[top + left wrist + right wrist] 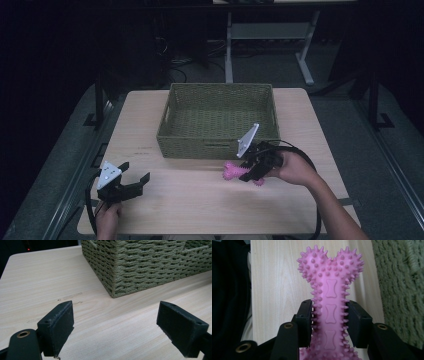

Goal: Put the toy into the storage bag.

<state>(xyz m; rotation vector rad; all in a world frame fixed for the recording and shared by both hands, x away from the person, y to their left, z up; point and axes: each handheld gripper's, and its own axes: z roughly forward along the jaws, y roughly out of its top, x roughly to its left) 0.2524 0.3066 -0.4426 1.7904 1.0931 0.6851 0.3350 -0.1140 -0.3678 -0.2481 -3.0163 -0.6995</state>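
A pink spiky bone-shaped toy is clamped by its shaft between the jaws of my right gripper. In the high view that gripper holds the pink bone toy just above the table, in front of the basket's front wall. The green woven basket stands at the middle back of the wooden table and looks empty inside. My left gripper rests open near the front left of the table. Its pads have only bare wood between them, with the basket corner ahead.
The light wooden table has free surface across its front and left. Dark floor, cables and a white desk frame lie beyond the far edge. The right gripper's cable loops beside the person's right forearm.
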